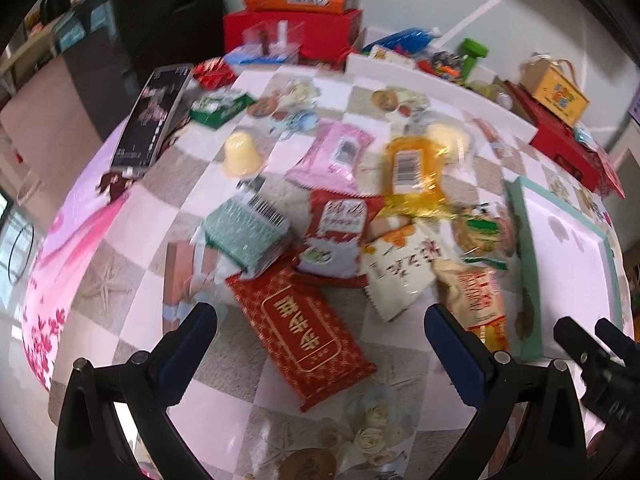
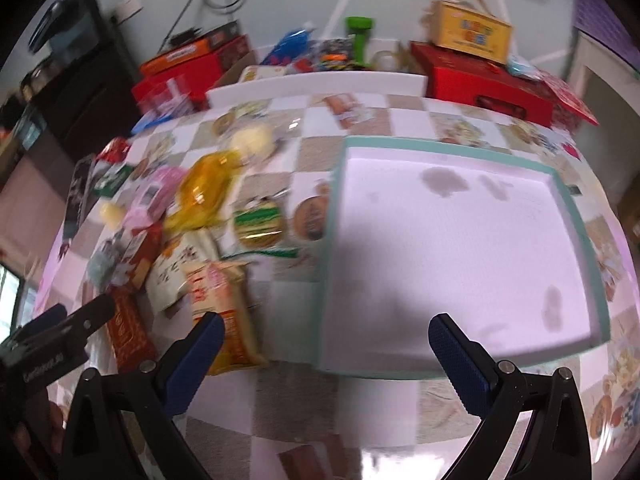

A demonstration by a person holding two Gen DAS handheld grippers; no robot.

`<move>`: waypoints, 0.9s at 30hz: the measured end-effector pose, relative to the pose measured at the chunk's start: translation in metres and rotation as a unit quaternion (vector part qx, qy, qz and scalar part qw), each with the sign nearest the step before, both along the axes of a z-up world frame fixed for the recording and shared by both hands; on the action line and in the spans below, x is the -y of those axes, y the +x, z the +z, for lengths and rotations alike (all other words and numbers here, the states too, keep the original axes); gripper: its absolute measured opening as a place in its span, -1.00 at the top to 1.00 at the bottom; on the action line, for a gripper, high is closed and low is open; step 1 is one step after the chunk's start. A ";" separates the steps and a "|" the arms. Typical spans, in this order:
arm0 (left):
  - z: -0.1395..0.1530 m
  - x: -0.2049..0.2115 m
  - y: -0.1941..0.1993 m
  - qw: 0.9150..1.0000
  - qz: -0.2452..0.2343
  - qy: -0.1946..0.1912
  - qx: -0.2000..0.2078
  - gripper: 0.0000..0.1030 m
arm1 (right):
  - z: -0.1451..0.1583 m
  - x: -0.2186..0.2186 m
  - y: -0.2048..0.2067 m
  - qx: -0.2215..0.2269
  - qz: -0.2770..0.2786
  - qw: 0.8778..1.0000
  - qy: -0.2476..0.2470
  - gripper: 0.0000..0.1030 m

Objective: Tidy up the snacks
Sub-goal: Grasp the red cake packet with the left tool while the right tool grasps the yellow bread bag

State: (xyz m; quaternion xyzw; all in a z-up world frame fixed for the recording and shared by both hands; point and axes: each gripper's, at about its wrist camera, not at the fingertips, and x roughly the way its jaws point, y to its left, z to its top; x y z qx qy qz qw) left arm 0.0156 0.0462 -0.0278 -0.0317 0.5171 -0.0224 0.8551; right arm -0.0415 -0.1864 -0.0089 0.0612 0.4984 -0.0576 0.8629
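- The teal-rimmed tray (image 2: 576, 216) is the landmark here: it lies flat on the checked tablecloth (image 1: 132, 216) with nothing in it, only a few grey stains on its white floor.
- All the snacks lie loose in a heap just beside the tray's left rim, which suggests sorting has hardly begun.
- Nearest that rim are a cream and orange packet (image 2: 224, 308) and a round green-labelled packet (image 2: 258, 220); farther from it lie a yellow crinkly bag (image 1: 414, 168), a pink packet (image 1: 332, 156), a red and white pouch (image 1: 340, 232) and a teal packet (image 1: 248, 232).
- The left gripper (image 1: 320, 336) hangs spread wide and empty over the red packet with gold lettering (image 1: 304, 336), probably lining up a pick.
- The right gripper (image 2: 326, 340) is likewise wide apart and holds nothing, poised above the tray's near-left corner.
- Behind the tray, red boxes (image 2: 488, 80) and a yellow carton (image 2: 468, 32) look like mere clutter.
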 end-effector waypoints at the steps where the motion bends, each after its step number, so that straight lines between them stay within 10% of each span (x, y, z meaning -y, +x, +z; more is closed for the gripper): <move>1: -0.004 -0.001 0.001 1.000 0.003 -0.002 -0.007 -1.00 | -0.002 -0.006 0.001 0.000 0.007 1.000 -0.002 -1.00; 11: -0.044 -0.015 0.012 0.996 0.024 -0.026 -0.080 -0.68 | -0.024 -0.059 0.017 -0.016 0.085 0.996 -0.006 -0.98; 27: -0.053 -0.011 0.016 0.996 0.020 -0.004 -0.081 -0.32 | -0.061 -0.078 0.039 -0.071 0.111 0.991 -0.005 -0.34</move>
